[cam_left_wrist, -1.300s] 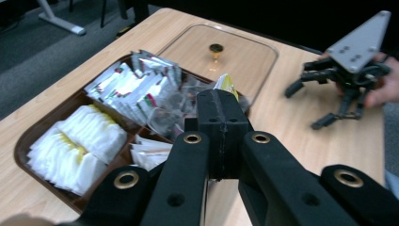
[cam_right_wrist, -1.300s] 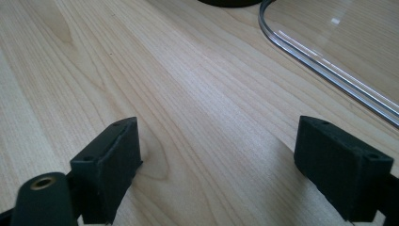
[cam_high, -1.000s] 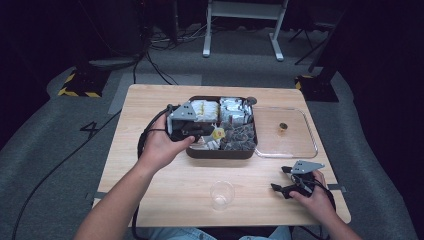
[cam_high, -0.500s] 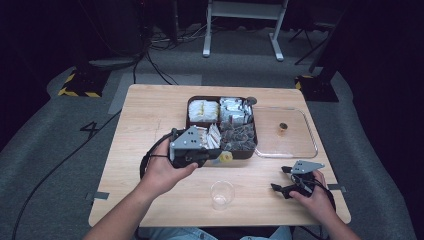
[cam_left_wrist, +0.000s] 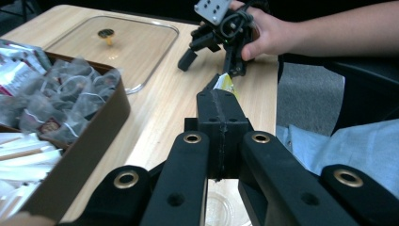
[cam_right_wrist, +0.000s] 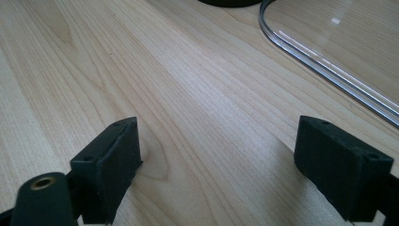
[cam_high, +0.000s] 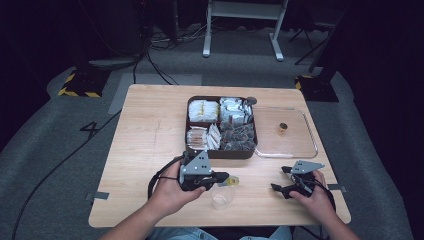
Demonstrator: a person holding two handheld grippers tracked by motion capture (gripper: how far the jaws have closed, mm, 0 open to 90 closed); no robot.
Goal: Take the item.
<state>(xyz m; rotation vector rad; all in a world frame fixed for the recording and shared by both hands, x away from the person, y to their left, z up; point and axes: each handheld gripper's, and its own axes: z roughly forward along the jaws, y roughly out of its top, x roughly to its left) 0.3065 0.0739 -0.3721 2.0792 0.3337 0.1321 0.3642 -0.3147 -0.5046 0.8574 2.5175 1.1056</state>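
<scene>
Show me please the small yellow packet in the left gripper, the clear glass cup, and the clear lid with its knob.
small yellow packet (cam_high: 232, 180), high view, its free end past the jaws.
clear glass cup (cam_high: 220, 197), high view, its rim.
clear lid (cam_high: 300, 145), high view, bare pane near the front edge.

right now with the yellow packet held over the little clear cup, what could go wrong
The left gripper pinches the yellow packet by one end only, so it may slip early and land on the table. The clear cup is light and unsteadied; the right gripper rests apart, jaws open, so a nudge could tip it.
</scene>
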